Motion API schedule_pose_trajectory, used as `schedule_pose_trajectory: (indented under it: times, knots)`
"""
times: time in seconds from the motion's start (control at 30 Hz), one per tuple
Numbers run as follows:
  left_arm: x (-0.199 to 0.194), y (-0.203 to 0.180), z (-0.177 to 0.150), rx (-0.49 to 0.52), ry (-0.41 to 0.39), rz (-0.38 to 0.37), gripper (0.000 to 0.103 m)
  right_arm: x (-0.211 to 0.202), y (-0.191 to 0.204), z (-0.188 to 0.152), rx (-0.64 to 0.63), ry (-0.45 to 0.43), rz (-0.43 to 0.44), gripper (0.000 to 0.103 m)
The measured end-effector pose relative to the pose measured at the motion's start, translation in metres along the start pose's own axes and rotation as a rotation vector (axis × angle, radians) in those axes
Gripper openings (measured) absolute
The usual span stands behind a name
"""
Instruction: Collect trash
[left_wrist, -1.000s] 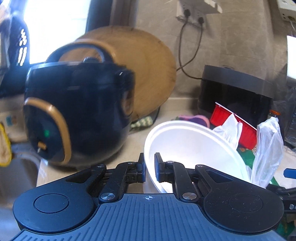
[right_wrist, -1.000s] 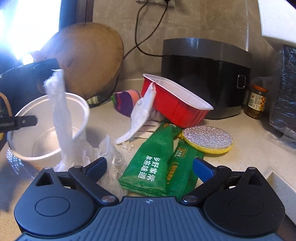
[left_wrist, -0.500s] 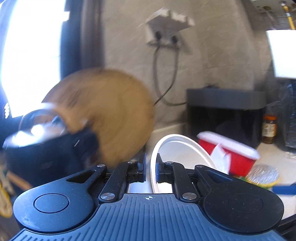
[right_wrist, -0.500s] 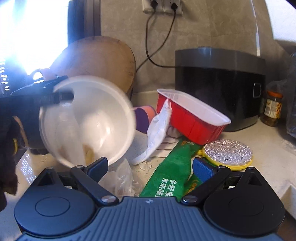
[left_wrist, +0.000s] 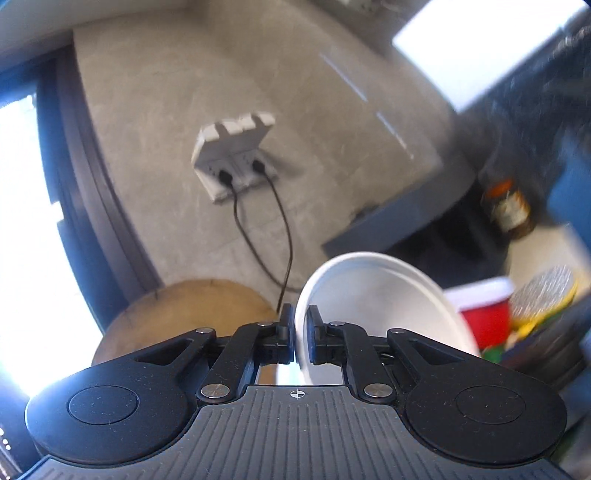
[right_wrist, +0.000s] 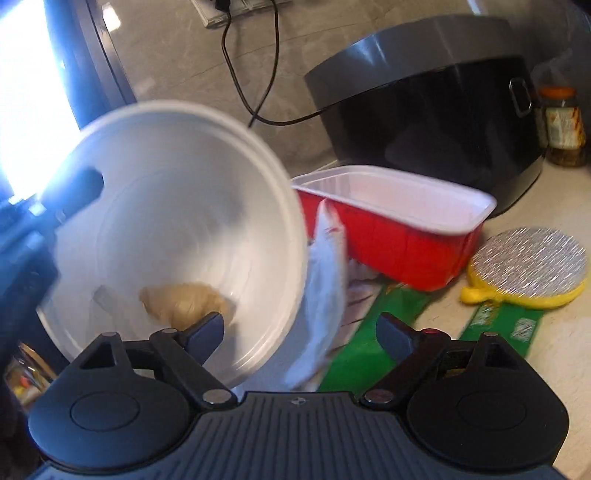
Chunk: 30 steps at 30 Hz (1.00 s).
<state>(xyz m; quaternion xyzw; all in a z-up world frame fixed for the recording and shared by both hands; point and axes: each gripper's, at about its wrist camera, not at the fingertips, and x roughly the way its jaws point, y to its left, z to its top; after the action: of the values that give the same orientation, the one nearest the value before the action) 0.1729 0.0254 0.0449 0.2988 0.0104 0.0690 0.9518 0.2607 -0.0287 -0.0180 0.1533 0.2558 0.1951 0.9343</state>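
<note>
In the left wrist view the jar (left_wrist: 508, 208), red tray (left_wrist: 484, 314) and foil lid (left_wrist: 543, 295) are smeared by motion blur. In the right wrist view the bowl (right_wrist: 177, 221) hides the tray's (right_wrist: 399, 229) left end. The jar's label (right_wrist: 563, 127) is too blurred to read. The green packets (right_wrist: 369, 354) run under the right gripper's body, their print unreadable.
</note>
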Motion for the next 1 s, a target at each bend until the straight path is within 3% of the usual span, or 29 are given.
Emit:
schedule_pose_trajectory:
  times: [0.2, 0.23, 0.3, 0.33, 0.37, 0.47, 0.57, 0.67, 0.83, 1.0]
  knots:
    - [0.038, 0.014, -0.011, -0.145, 0.127, -0.010, 0.011, -0.027, -0.003, 0.006, -0.137, -0.080, -0.108, 0.091]
    - [0.034, 0.020, -0.004, -0.169, 0.112, 0.009, 0.011, -0.032, -0.005, 0.006, -0.149, -0.087, -0.130, 0.091]
    - [0.009, 0.030, 0.011, -0.184, -0.041, 0.036, 0.012, -0.045, -0.013, 0.005, -0.175, -0.121, -0.144, 0.091]
    - [0.004, 0.026, 0.010, -0.134, -0.107, 0.100, 0.010, -0.049, -0.018, 0.004, -0.189, -0.139, -0.162, 0.091]
    - [0.012, 0.017, 0.006, -0.081, -0.114, 0.141, 0.011, -0.049, -0.020, 0.005, -0.203, -0.146, -0.191, 0.091]
    - [0.042, 0.003, -0.008, -0.082, -0.003, 0.061, 0.010, -0.042, -0.028, 0.010, -0.216, -0.110, -0.256, 0.091]
    - [0.047, -0.010, -0.015, -0.023, -0.009, 0.085, 0.012, -0.045, -0.038, 0.007, -0.207, -0.101, -0.258, 0.091]
    - [0.048, -0.006, -0.014, -0.055, 0.014, 0.068, 0.011, -0.044, -0.044, 0.001, -0.201, -0.081, -0.250, 0.091]
    - [0.031, -0.003, -0.015, -0.041, -0.016, 0.099, 0.012, -0.039, -0.044, -0.007, -0.231, -0.062, -0.240, 0.091]
    - [0.014, 0.029, -0.026, -0.300, 0.176, 0.019, 0.012, -0.057, -0.027, -0.020, -0.304, -0.054, -0.149, 0.091]
